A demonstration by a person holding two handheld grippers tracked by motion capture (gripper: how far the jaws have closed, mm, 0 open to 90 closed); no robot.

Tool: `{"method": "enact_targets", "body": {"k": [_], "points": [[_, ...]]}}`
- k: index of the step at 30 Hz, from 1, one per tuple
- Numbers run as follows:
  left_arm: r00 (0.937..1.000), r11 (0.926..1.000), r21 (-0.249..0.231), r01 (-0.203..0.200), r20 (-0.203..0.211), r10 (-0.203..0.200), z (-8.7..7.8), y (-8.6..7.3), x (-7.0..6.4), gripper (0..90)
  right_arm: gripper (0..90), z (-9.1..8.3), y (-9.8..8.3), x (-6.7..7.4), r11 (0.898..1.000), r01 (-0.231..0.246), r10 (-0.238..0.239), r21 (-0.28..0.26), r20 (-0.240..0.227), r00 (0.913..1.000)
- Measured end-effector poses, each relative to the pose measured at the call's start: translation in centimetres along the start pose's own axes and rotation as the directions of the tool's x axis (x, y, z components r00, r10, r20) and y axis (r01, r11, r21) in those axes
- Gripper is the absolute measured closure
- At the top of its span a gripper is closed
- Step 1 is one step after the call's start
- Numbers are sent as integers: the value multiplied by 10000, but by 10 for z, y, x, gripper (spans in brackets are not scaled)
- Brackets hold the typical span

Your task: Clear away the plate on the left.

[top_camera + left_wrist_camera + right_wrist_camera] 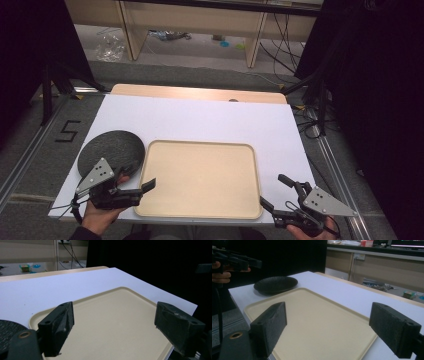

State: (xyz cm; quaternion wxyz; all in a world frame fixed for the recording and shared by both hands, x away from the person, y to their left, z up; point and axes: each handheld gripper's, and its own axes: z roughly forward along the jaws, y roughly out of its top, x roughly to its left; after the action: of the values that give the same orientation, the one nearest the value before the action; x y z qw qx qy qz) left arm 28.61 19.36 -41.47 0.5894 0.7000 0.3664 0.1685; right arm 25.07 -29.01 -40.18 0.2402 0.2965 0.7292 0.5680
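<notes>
A bare beige tray point(200, 175) lies at the front middle of the white tabletop point(210, 117). Just left of it sits a round black plate point(111, 150). My left gripper point(141, 176) is held open over the tray's left edge, beside the plate, with nothing between its jaws. My right gripper point(272, 190) is open at the tray's front right corner, also holding nothing. The left gripper view looks across the tray point(112, 322) between wide-apart jaws, with the plate point(7, 330) at the lower left. The right gripper view shows the tray point(317, 322), the plate point(275, 284) and the other gripper point(237, 261) beyond.
A wooden table edge point(200, 93) runs behind the white top. Dark curtains and stand legs point(50, 85) flank both sides. Cables point(280, 40) and small items lie on the floor beyond. A metal rail point(335, 165) runs along the right.
</notes>
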Motion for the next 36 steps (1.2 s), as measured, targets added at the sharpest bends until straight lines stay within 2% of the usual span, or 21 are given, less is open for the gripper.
{"method": "enact_targets", "body": {"k": [2, 3, 8, 9, 14, 15, 18, 19, 21, 23, 25, 26, 27, 28, 29, 30, 31, 32, 33, 34, 36], "points": [[10000, 10000, -6, -38, -43, 38, 0, 0, 0, 158, 157, 0, 0, -1, 9998, 190, -190, -76, 32, 9998], [10000, 10000, -14, -55, -20, 55, 0, 0, 0, 158, 157, 0, 0, 0, 10000, 21, -21, 51, -33, 10000], [10000, 10000, -49, -15, -89, 14, -1, 1, 1, 159, 158, 1, 0, 0, 10000, 18, -19, -15, -129, 9999], [9999, 10000, -37, -4, -102, 3, -1, 1, 2, 159, 158, 1, 0, -1, 9998, 212, -212, -45, -12, 9998], [9998, 9999, -59, 140, -161, -141, -2, 2, 5, 160, 158, 1, -1, -1, 10000, 37, -37, 29, -13, 10000], [9996, 9998, -45, 182, -194, -183, -2, 2, 6, 160, 158, 1, -1, -3, 9998, 216, -216, 49, -2, 9998], [9991, 9996, -49, 282, -318, -283, -3, 3, 9, 160, 158, 3, -2, -4, 9998, 182, -182, -111, 5, 9998], [9988, 9995, -70, 317, -382, -320, -3, 3, 9, 160, 158, 1, -2, -3, 9997, 27, -22, 244, -174, 9998], [9981, 9995, -76, 318, -533, -322, -4, 3, 11, 160, 158, 2, -2, -4, 9998, 179, -177, 109, -183, 9997], [9971, 9990, -118, 437, -618, -444, -4, 3, 14, 160, 158, 1, -3, -4, 10000, -22, 22, 60, -45, 10000], [9960, 9990, -78, 448, -770, -453, -6, 3, 16, 160, 158, 0, -3, -4, 10000, -22, 22, 76, -14, 10000], [9953, 9988, -46, 483, -834, -485, -8, 2, 17, 158, 158, 1, -2, -4, 9998, 135, -134, -157, 49, 9999], [9950, 9987, -55, 514, -850, -517, -8, 2, 17, 157, 158, 0, -1, -2, 9999, 6, -7, -122, -44, 10000], [9942, 9981, -97, 608, -881, -614, -10, 2, 18, 157, 158, 0, 0, -1, 9997, 217, -217, -56, -32, 9998], [9928, 9974, -136, 708, -961, -717, -11, 2, 18, 156, 159, 0, 1, 0, 9998, 191, -191, 57, -82, 9998], [9900, 9973, 30, 738, -1205, -729, -13, 1, 20, 155, 158, 0, 1, 1, 9994, 339, -338, 76, -75, 9994], [9900, 9973, 30, 738, -1205, -729, -13, 1, 20, 156, 159, 1, 1, 3, 9999, 130, -129, 47, -216, 9997], [9879, 9969, 91, 779, -1349, -760, -14, 0, 22, 156, 159, 1, 1, 3, 9999, 130, -129, 47, -216, 9997], [9864, 9958, 77, 913, -1376, -894, -15, 0, 24, 156, 159, 2, 2, 3, 9993, 361, -361, 10, -120, 9993], [9828, 9925, 16, 1218, -1398, -1204, -17, 0, 28, 157, 159, 2, 2, 3, 9991, 415, -415, 24, -244, 9988], [9822, 9919, -57, 1272, -1388, -1268, -18, 0, 29, 157, 159, 3, 2, 3, 9992, 394, -393, 26, -312, 9987]]}}
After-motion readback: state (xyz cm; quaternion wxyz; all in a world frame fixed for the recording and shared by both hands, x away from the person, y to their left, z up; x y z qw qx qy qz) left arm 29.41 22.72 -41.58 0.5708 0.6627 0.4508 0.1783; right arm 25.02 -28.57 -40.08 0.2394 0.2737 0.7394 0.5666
